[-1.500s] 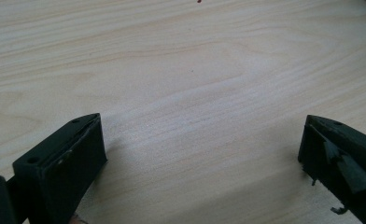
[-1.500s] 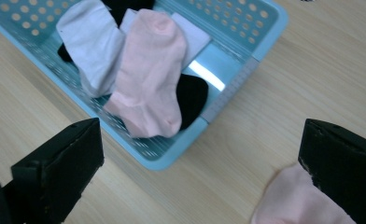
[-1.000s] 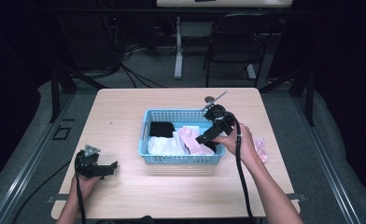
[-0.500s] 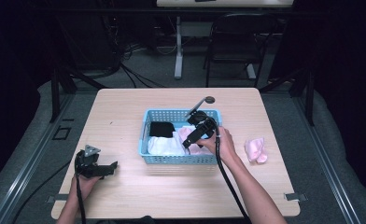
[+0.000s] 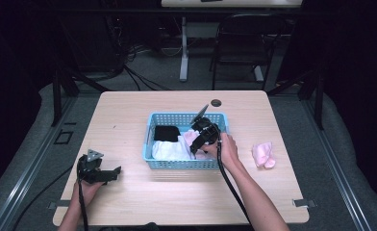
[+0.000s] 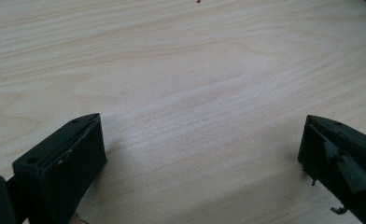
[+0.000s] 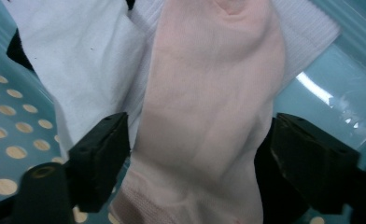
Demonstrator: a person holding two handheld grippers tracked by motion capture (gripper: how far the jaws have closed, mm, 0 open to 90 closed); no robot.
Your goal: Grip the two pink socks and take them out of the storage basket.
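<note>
Right gripper view: a pink sock (image 7: 209,116) lies in the blue basket (image 5: 186,165) between the right gripper (image 7: 195,154)'s jaws, which have just been closing around it, not yet pinching. That gripper has dropped into the basket; a lift looks next. The left gripper (image 5: 110,172) rests wide apart, empty, on the table (image 5: 143,202).

Two handheld black grippers, bare forearms

Left gripper (image 5: 113,171): black body, grey three-cornered plate on top, black cable trailing. Right gripper (image 5: 194,146): same black build, grey plate, long black cable. Jaws chunky, black, blocky, flat-faced pads (image 7: 102,154). No sleeves visible.
</note>
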